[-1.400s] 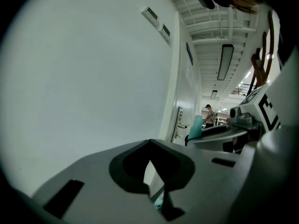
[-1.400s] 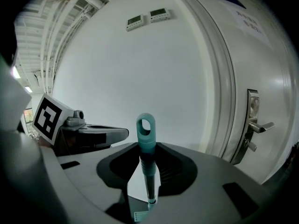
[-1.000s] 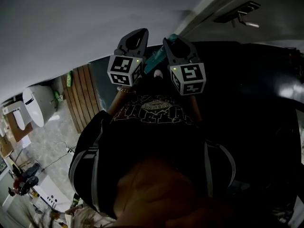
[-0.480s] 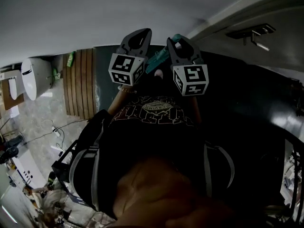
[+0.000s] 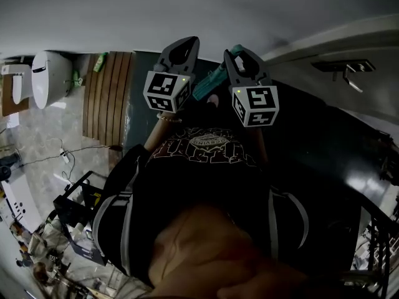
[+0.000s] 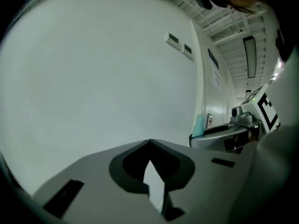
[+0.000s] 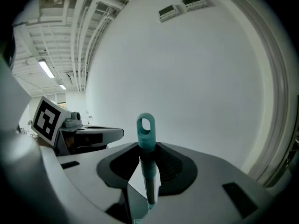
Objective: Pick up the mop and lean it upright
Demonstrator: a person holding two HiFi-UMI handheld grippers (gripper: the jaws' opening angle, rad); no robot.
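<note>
The mop shows only as its teal handle [image 7: 145, 134], with a hanging loop at its top end. It rises between the jaws of my right gripper [image 7: 148, 149], which is shut on it. In the head view the teal handle [image 5: 209, 81] slants between the two grippers, held out in front of the person's chest. My right gripper [image 5: 240, 58] sits on the right there. My left gripper [image 5: 181, 47] is beside it on the left, apart from the handle. In the left gripper view my left gripper [image 6: 150, 146] has its tips together and nothing in it. The mop head is hidden.
A plain white wall [image 6: 103, 69] fills both gripper views close ahead. Below on the left are a wooden slat mat [image 5: 107, 98], a white toilet-like fixture [image 5: 50, 73] and a dark metal rack [image 5: 75, 207]. A dark floor [image 5: 324, 148] and a wall fitting [image 5: 349, 70] lie on the right.
The head view has swung: the slat mat and white fixture have slid up and to the left, the wall fitting down to the right. Both grippers stay side by side, handle still gripped.
</note>
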